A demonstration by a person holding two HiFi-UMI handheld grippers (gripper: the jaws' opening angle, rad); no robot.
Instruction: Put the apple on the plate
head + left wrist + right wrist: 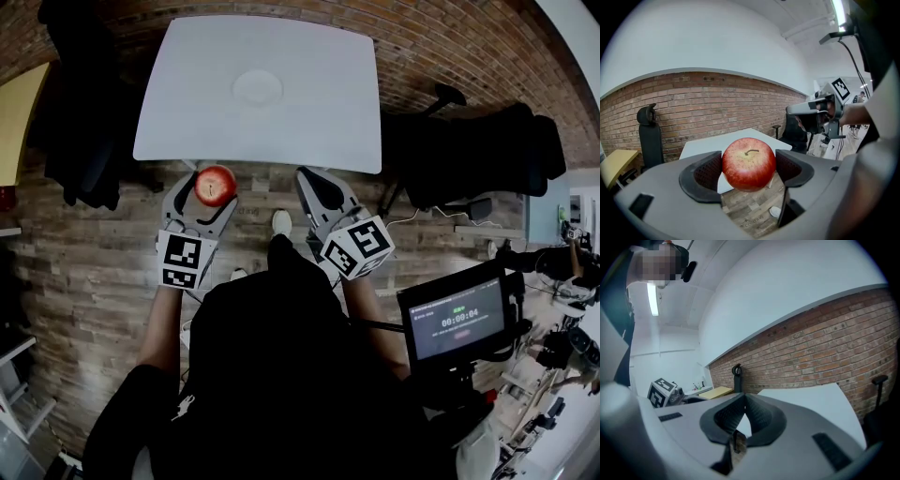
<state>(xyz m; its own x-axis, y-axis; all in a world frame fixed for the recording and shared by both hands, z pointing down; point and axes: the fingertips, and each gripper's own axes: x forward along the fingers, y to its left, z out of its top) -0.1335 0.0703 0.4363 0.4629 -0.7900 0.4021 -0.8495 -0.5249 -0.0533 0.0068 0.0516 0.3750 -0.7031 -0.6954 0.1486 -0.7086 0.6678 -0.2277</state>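
A red apple [216, 185] sits between the jaws of my left gripper [204, 187], which is shut on it just short of the white table's near edge. In the left gripper view the apple [749, 163] fills the gap between the black pads, stem up. A white plate [258, 87] lies near the middle of the white table [187, 103], well beyond the apple. My right gripper [312, 181] hovers to the right of the left one, near the table edge, with its pads [757, 418] touching and nothing held.
Dark office chairs stand left [80, 122] and right [469, 141] of the table. A brick wall [717, 103] lies beyond it. A monitor [457, 321] sits at lower right. Wooden floor [84, 262] lies under the grippers.
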